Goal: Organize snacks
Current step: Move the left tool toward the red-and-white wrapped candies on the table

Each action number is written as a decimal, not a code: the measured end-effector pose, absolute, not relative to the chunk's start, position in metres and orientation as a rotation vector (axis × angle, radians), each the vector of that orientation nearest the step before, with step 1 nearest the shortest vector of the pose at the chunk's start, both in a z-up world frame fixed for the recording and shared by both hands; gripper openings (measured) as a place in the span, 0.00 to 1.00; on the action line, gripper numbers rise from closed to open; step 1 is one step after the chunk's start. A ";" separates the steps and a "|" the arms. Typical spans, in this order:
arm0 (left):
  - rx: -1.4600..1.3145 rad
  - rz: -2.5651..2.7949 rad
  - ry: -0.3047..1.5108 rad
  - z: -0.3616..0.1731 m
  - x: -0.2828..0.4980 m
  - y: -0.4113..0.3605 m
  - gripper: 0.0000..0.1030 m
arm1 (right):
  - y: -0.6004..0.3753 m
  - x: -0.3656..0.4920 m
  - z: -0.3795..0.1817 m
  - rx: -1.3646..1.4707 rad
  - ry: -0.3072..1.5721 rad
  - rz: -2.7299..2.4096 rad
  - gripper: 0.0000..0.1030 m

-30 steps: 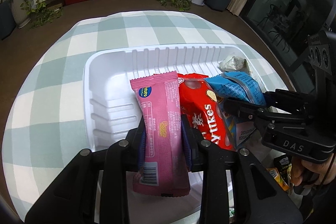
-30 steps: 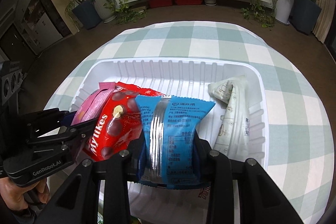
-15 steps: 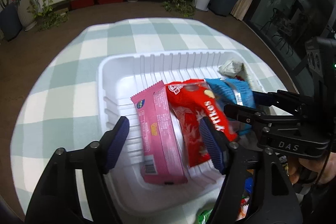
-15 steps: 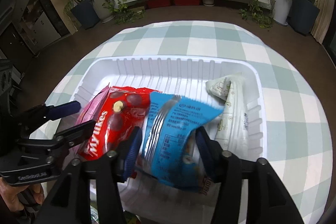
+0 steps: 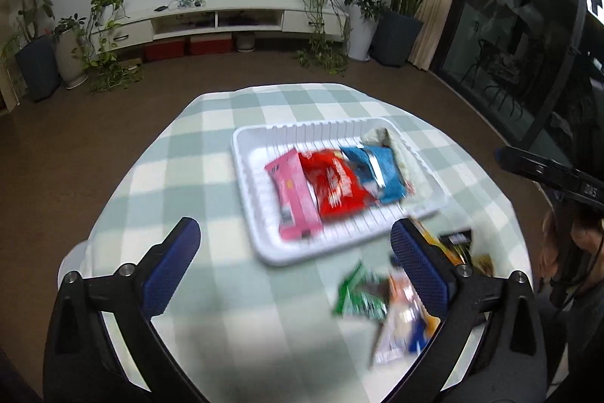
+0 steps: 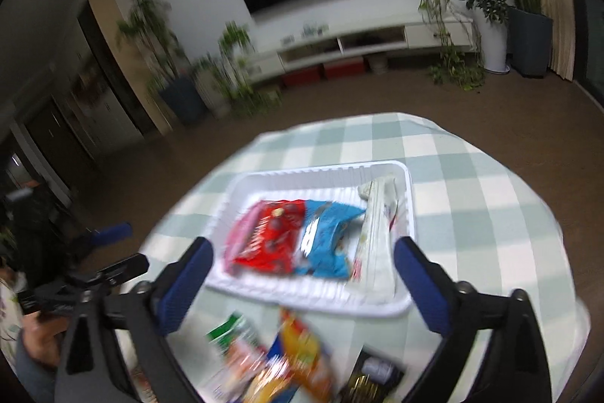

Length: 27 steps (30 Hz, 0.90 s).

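Observation:
A white tray (image 5: pixel 245 176) sits on the checked table and holds a pink packet (image 5: pixel 294 199), a red packet (image 5: pixel 336 187), a blue packet (image 5: pixel 381 172) and a white packet (image 5: pixel 389 142) side by side. My left gripper (image 5: pixel 292 229) hangs above and in front of the tray, its jaws opening wide with nothing gripped. In the right wrist view, the right gripper (image 6: pixel 304 248) is also pulled back above the tray (image 6: pixel 313 172), jaws opening and holding nothing. The red packet (image 6: pixel 271 237), blue packet (image 6: pixel 324 237) and white packet (image 6: pixel 377 240) lie free below it.
Loose snack packets (image 5: pixel 396 297) are piled on the checked tablecloth (image 5: pixel 211 176) near the tray's front edge, blurred in both views (image 6: pixel 294 357). The round table drops off to brown floor all around. A person's hand (image 6: pixel 34 331) holds the left gripper's handle.
Both grippers let go of their packets, pink from the left and blue from the right, opened wide, and drew back and up from the tray. The packets now lie in the tray.

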State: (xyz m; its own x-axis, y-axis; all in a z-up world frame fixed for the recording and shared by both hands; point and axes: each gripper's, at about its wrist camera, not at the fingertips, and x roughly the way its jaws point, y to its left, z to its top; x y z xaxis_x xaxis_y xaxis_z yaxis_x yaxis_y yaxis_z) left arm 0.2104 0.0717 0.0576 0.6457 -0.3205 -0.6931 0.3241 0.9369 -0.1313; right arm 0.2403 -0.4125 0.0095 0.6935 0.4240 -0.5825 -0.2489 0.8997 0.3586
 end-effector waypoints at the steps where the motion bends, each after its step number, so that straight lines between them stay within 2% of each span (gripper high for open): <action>1: 0.016 -0.374 0.788 0.057 0.196 0.075 0.99 | -0.416 0.221 0.008 0.281 0.704 0.398 0.99; 5: 0.110 -0.470 0.824 0.045 0.143 0.083 0.99 | -0.412 0.158 -0.010 0.301 0.698 0.481 0.99; 9: 0.374 -0.608 0.947 0.017 0.102 0.077 0.99 | -0.391 0.112 -0.032 0.226 0.730 0.593 0.99; 14: 0.610 -0.711 0.981 0.004 0.060 0.075 0.99 | -0.351 0.079 -0.058 0.110 0.806 0.739 0.99; 27: 0.767 -0.865 1.046 -0.036 0.080 0.066 0.98 | -0.321 0.062 -0.080 0.058 0.887 0.825 0.93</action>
State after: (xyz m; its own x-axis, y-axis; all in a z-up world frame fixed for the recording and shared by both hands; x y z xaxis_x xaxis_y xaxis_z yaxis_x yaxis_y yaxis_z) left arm 0.0796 0.0664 -0.0364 0.2510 -0.2282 -0.9407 0.8810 0.4565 0.1244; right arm 0.0619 -0.3210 -0.0805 0.3525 0.6596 -0.6638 -0.6144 0.6982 0.3675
